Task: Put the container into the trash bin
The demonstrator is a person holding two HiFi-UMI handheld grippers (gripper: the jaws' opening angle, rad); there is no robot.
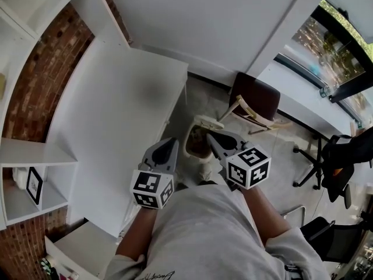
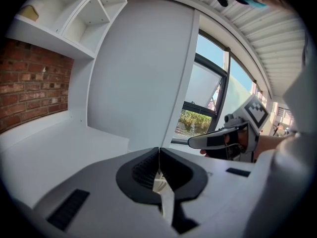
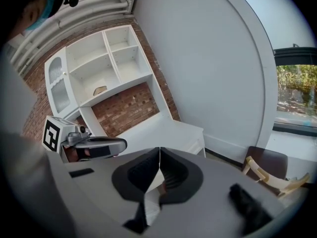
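Note:
The trash bin [image 1: 193,134], pale with a dark brown inside, stands on the floor just off the white table's [image 1: 111,127] near right corner. My left gripper [image 1: 171,146] hovers over the table's edge beside the bin, jaws shut with nothing between them. My right gripper [image 1: 211,138] hangs above the bin's right rim, also shut and empty. In the left gripper view the left gripper's [image 2: 159,150] jaws meet and the right gripper [image 2: 197,142] shows at right. The right gripper view shows the right gripper [image 3: 159,150] closed too. No container shows in either gripper or on the table.
A brown-seated wooden chair [image 1: 257,100] stands just beyond the bin. Black office chairs [image 1: 330,156] sit at the right by a window desk [image 1: 303,98]. White shelves [image 1: 35,174] against a brick wall flank the table's left. A small white object [image 1: 205,171] lies on the floor near the bin.

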